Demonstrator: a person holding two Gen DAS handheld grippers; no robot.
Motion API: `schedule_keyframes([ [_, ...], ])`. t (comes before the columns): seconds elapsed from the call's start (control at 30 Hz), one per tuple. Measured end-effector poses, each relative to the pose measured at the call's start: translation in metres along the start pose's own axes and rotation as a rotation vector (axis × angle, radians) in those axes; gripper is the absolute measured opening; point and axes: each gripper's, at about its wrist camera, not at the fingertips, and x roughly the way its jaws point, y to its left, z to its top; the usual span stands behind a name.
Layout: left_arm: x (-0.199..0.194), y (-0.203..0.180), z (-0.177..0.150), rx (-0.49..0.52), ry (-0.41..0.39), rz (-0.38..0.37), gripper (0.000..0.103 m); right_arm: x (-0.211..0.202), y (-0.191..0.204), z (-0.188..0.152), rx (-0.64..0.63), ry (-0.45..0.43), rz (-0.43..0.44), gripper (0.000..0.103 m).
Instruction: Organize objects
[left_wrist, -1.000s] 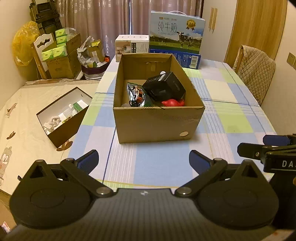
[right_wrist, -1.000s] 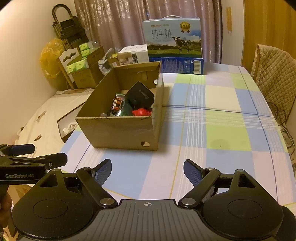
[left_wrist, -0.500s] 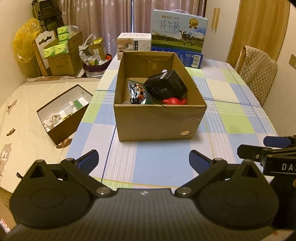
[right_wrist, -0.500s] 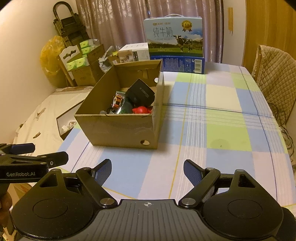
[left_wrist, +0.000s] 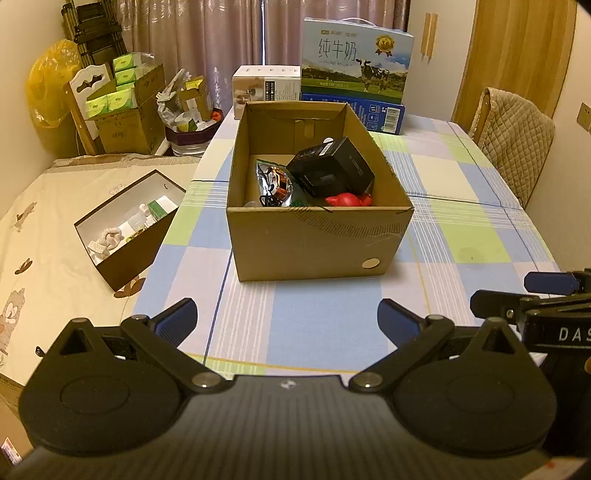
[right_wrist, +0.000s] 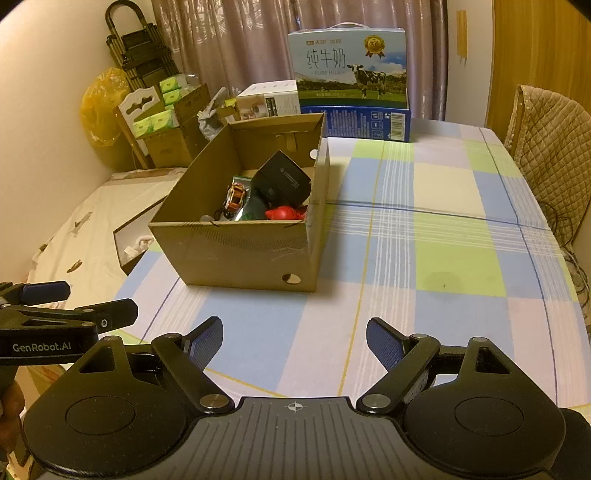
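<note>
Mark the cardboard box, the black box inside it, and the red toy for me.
cardboard box (left_wrist: 314, 243), left wrist view, on its near outer wall.
black box (left_wrist: 332, 171), left wrist view, on its top face.
red toy (right_wrist: 282, 213), right wrist view, on its body.

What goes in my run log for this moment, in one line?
left gripper: open, empty | right gripper: open, empty | cardboard box: on table, holds black box, red toy

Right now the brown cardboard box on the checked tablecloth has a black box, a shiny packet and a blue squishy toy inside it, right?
Almost. The squishy toy is red, not blue; the left wrist view shows it at the near wall of the brown cardboard box. The rest holds: the black box and the shiny packet lie inside it, on the checked tablecloth.
</note>
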Motion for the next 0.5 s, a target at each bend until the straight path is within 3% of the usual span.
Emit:
schedule_keyframes([
  [0.5,0.0001,-0.0029,-0.0023,0.003,0.002,-0.007,0.102,0.0003,-0.0007,-0.0005,0.001,0.005,0.001,0.082],
])
